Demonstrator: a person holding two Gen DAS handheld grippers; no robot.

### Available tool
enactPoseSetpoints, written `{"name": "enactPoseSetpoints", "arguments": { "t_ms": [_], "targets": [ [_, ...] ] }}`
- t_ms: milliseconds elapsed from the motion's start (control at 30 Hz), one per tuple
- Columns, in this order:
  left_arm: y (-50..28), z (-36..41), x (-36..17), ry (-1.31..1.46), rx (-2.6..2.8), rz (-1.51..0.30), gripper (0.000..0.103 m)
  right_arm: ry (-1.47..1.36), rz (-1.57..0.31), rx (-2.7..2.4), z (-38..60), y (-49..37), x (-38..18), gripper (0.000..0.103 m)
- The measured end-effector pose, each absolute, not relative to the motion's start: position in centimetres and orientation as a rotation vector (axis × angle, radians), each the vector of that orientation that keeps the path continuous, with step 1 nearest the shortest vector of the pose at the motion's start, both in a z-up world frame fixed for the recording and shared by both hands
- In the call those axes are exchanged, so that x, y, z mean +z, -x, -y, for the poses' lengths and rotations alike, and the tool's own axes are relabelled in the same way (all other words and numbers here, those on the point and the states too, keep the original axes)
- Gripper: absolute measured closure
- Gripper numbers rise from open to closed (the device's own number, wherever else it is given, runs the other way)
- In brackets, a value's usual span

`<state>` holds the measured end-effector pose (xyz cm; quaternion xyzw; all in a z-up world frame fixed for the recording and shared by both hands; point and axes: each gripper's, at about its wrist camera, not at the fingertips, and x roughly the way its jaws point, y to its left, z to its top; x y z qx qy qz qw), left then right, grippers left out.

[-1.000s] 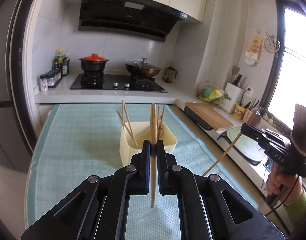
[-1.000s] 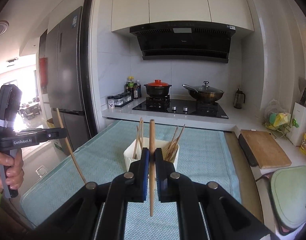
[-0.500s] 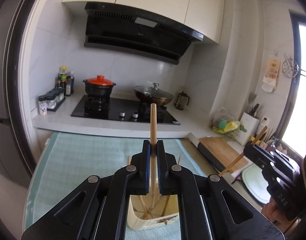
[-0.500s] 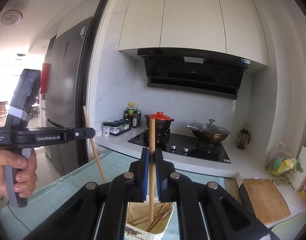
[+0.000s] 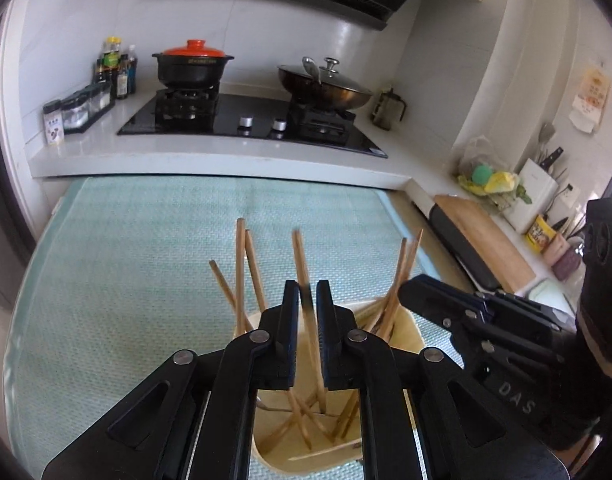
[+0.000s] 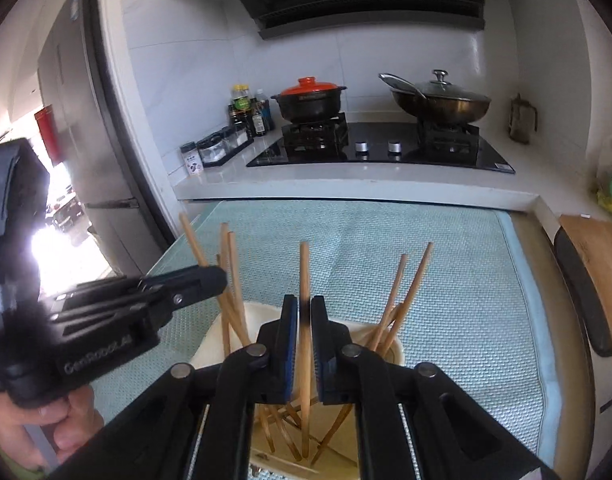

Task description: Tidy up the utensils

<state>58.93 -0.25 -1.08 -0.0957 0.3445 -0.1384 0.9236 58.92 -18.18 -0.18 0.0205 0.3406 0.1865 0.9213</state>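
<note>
Below, both wrist views look down over one holder.
Left gripper point(image 5: 307, 300): jaws slightly parted and just opened further; a chopstick point(image 5: 306, 304) stands between the pads with a gap on either side, its lower end down inside the holder.
Right gripper point(image 6: 304, 314): jaws slightly parted and just opened a little; a second chopstick point(image 6: 304, 280) stands nearly upright between the pads, with a narrow gap at each side as far as the frame shows, its tip near the holder floor.
Holder: cream plastic utensil holder point(image 5: 410, 334), square with rounded corners, standing on the mat directly beneath both grippers.
Contents: several more wooden chopsticks point(image 5: 239, 272) lean against the holder's walls at mixed angles, tops fanned outward.
Mat: pale green woven mat point(image 5: 146, 280) covering the worktop.
Person: one hand point(image 6: 72, 416) wraps the left gripper's handle in the right wrist view.
Background, hob: black clay pot with an orange lid point(image 5: 192, 65) and a lidded wok point(image 5: 326, 88) on a black gas hob point(image 5: 250, 120).
Background, left: sauce bottles point(image 5: 116, 68) and spice jars at the wall.
Background, right: wooden cutting board point(image 5: 482, 240) and a knife block point(image 5: 534, 192).
</note>
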Motion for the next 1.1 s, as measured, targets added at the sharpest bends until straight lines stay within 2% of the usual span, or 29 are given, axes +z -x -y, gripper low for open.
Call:
{"name": "enactPoseSetpoints", "arguments": {
  "t_ms": [33, 67, 133, 200, 233, 267, 333, 367, 500, 767, 1100],
  "targets": [
    [-58.7, 0.0, -0.8, 0.2, -0.28, -0.7, 0.064, -0.065, -0.696, 0.37, 18.6, -59.5, 0.1, 0.08],
    [-58.1, -0.4, -0.3, 0.203, -0.266, -0.682, 0.042, -0.089, -0.683, 0.36, 19.1, -59.7, 0.5, 0.065],
    [-56.8, -1.4, 1.1, 0.199, -0.238, -0.629, 0.028, -0.13, -0.635, 0.347, 20.0, -59.2, 1.7, 0.049],
    [-55.2, -2.3, 2.5, 0.172, -0.213, -0.598, 0.022, -0.13, -0.592, 0.332, 20.6, -58.2, 3.3, 0.048],
    [-54.2, -2.6, 3.1, 0.154, -0.192, -0.584, 0.016, -0.122, -0.574, 0.325, 20.8, -57.5, 4.1, 0.048],
    [-53.0, -2.9, 3.7, 0.132, -0.167, -0.565, 0.008, -0.114, -0.557, 0.324, 21.0, -56.6, 4.8, 0.045],
    [-50.2, -3.0, 4.5, 0.083, -0.102, -0.514, 0.002, -0.1, -0.519, 0.33, 21.2, -54.4, 6.1, 0.033],
    [-48.8, -3.0, 4.8, 0.058, -0.069, -0.494, 0.001, -0.092, -0.499, 0.334, 21.3, -53.0, 6.6, 0.028],
    [-43.5, -2.5, 4.9, 0.016, 0.022, -0.46, 0.0, -0.025, -0.486, 0.323, 21.0, -46.9, 7.0, 0.018],
    [-35.3, -1.1, 4.2, 0.018, 0.086, -0.432, 0.0, 0.095, -0.504, 0.226, 20.9, -37.0, 3.9, 0.018],
    [-30.1, 0.8, 3.8, -0.079, 0.172, -0.416, 0.0, 0.063, -0.469, 0.21, 21.0, -31.9, 3.8, 0.018]
  ]
}}
